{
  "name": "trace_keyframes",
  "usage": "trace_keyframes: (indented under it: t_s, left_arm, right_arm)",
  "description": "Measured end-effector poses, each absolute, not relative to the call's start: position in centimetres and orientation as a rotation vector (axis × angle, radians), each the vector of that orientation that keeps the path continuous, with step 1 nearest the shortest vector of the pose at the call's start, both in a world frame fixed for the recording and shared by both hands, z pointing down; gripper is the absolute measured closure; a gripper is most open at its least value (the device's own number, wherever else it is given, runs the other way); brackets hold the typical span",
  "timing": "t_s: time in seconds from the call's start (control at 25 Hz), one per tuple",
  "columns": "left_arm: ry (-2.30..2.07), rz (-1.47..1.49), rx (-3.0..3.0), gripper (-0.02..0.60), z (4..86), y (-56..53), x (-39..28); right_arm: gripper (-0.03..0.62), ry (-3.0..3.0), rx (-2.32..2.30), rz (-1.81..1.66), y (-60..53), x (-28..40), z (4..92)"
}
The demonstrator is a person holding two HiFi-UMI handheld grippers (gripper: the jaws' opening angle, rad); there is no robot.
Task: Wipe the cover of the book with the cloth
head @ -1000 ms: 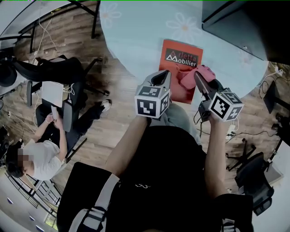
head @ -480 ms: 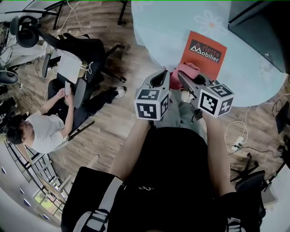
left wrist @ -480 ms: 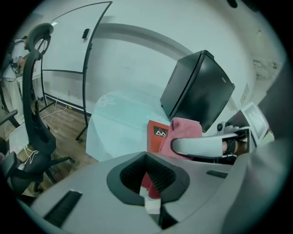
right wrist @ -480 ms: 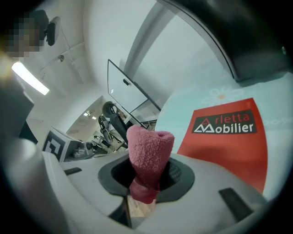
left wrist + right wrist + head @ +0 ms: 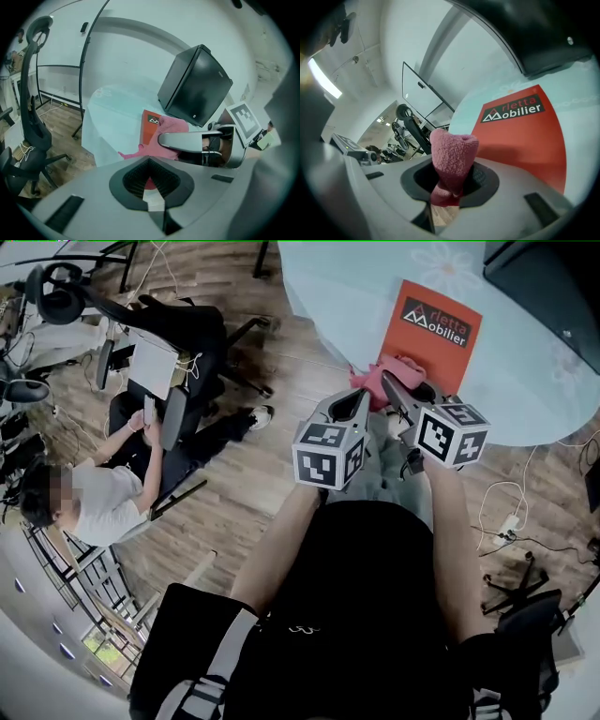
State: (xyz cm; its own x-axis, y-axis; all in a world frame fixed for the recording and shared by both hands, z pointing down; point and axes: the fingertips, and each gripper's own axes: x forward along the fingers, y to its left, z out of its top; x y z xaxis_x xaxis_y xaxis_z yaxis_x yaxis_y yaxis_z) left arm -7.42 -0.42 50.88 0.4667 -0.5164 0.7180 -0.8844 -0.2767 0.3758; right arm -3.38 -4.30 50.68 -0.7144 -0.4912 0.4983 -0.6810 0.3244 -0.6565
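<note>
Round table (image 5: 337, 306) under a pale blue cover with flower prints; a black box (image 5: 548, 292) sits on its far right part. Wood-plank floor (image 5: 234, 512) all around: at left a seated person (image 5: 94, 507) in a white top holds a phone (image 5: 148, 409) in both hands, with a black office chair (image 5: 183, 334) just beyond and a flat white item (image 5: 150, 367) lying by it. Right of the table a white power strip (image 5: 509, 524) lies on the floor with cables running from it, and another dark chair (image 5: 530, 610) stands nearby.
</note>
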Motion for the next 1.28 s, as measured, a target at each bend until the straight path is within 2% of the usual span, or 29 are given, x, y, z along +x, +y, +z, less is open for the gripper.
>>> trace_keyframes:
  t_s: [0.8,1.28]
  left_arm:
    - [-1.042,0.630,2.062,0.568,50.4,0.9,-1.2]
    - [-1.037,0.625,2.165,0.568,47.1,0.4,0.6]
  right_arm:
    - [0.488,-2.257,1.429,1.358,-1.2,7.6,51.4]
    - [0.490,-2.210,1.574,1.335,0.4,12.5,50.3]
